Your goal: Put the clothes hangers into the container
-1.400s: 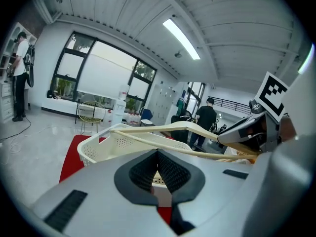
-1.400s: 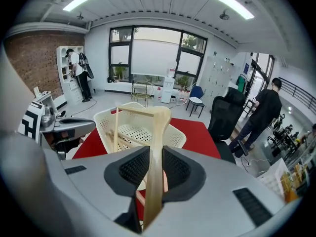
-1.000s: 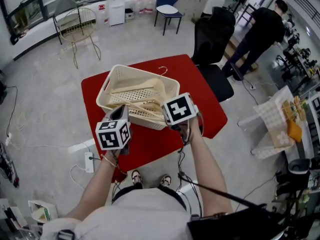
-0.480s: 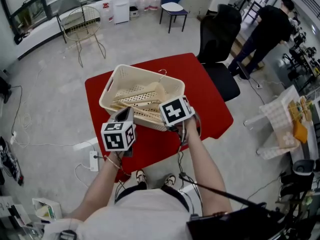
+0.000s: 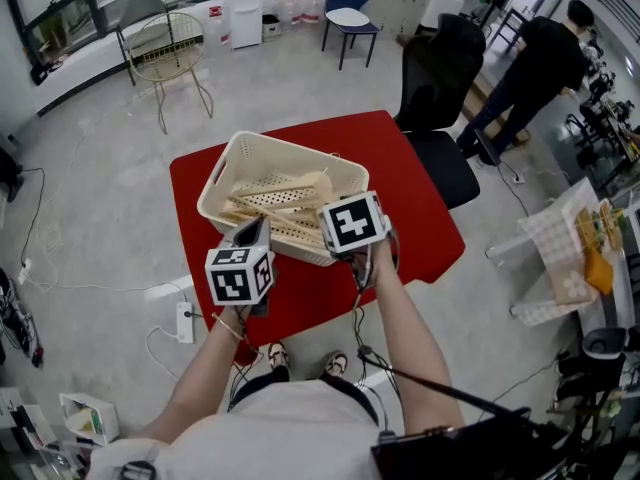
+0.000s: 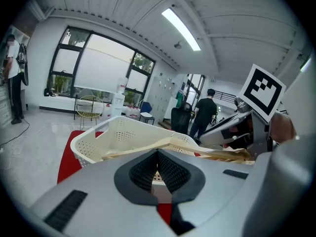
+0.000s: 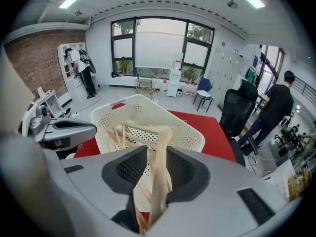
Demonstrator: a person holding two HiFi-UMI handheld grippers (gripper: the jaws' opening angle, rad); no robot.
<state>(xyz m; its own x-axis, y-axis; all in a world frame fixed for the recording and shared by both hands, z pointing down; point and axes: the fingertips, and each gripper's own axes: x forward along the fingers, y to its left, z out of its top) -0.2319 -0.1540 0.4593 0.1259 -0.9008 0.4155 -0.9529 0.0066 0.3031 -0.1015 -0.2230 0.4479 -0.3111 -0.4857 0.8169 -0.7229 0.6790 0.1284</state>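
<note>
Opening jaws are seen on the right gripper [image 7: 157,168], about half spread. One hanger [image 7: 162,142] is stood between them, leaned on one pad with a gap at the other, so it is not clamped. Its far end is laid over the other hangers [image 5: 270,193] inside the basket [image 5: 290,149]; its near end is run down past the jaws, out of sight. This gripper is positioned at the basket's front wall.

Left gripper [image 6: 158,157]: jaws are closed tip to tip and nothing is held. It is pointed at the basket from near its front wall; contact cannot be judged.

The basket is set on the red table [image 5: 405,173], roughly at its middle.
</note>
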